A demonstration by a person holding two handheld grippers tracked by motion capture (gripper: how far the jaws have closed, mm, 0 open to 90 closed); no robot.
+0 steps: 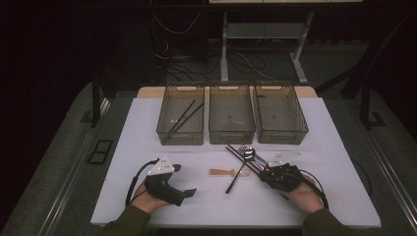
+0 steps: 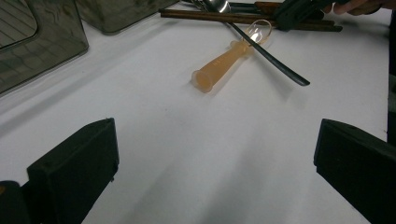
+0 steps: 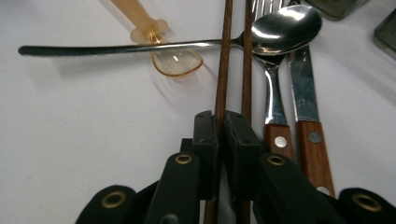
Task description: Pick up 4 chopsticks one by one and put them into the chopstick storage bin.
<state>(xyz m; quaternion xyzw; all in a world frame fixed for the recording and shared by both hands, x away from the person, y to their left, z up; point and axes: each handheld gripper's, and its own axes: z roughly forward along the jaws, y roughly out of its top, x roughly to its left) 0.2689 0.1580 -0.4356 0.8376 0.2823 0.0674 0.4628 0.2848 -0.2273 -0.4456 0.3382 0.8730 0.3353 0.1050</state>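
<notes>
The slim dark-brown wooden chopstick (image 3: 221,70) lies in the cutlery pile near the right front of the white table (image 1: 147,128), and the right gripper (image 3: 220,122) is clenched on it: its two black pads meet on the stick, pinching it alone while the twin chopstick (image 3: 247,56) runs free just beside the right-hand pad. The narrow grip looks chosen to lift one stick without dragging its neighbours. A polished steel spoon with a long dark handle (image 3: 285,30) lies across both chopsticks, so it may shift when the gripped stick rises. Right of them lie a wooden-handled fork (image 3: 276,100) and a wooden-handled knife (image 3: 302,91), side by side. A translucent amber plastic spoon (image 2: 229,58) rests under the steel spoon's handle.

Three smoky see-through plastic bins stand in a row at the back of the table; the left bin (image 1: 164,115) already holds dark chopsticks (image 1: 184,117), which suggests sorting by kind and marks that bin as the likely destination. The left gripper (image 2: 212,149) rests released near the table's left front, jaws wide with nothing between them, seemingly waiting its turn.
</notes>
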